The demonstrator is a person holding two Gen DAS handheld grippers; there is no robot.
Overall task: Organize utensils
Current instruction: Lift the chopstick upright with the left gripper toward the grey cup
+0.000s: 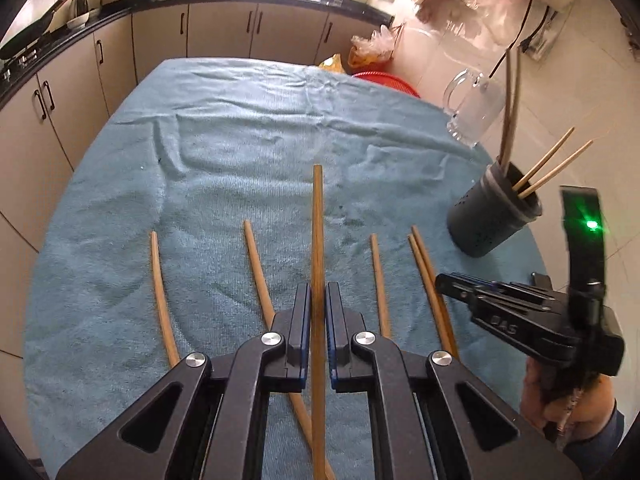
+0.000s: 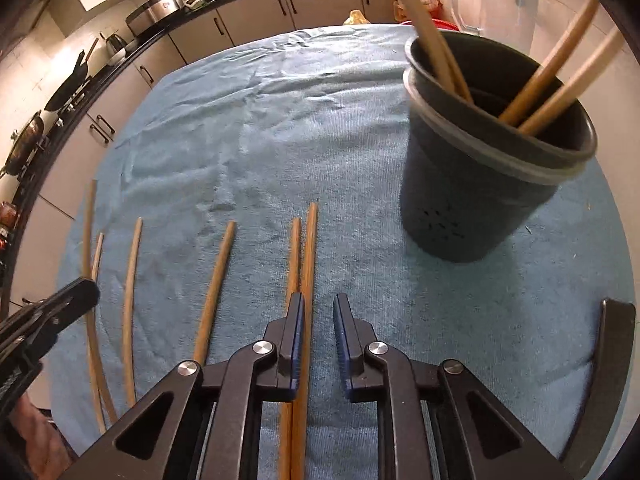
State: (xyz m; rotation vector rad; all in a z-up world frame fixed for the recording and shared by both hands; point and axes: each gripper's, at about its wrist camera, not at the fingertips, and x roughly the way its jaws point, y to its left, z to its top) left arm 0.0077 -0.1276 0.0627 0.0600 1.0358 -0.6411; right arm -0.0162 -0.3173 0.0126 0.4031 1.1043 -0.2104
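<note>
**Left claw grips a chopstick; right claw poised over a pair**

The left gripper [image 1: 318, 300] is clamped on one chopstick [image 1: 318, 216], which runs up the frame's centre above the blue towel [image 1: 240, 128]. The right gripper [image 2: 318, 308] stands slightly apart, its pads not pressing on anything; a pair of chopsticks [image 2: 308, 248] lies against its left finger. Further chopsticks [image 2: 132, 300] lie toward lower left. The dark holder [image 2: 472, 200], upper right, already contains several.
</note>
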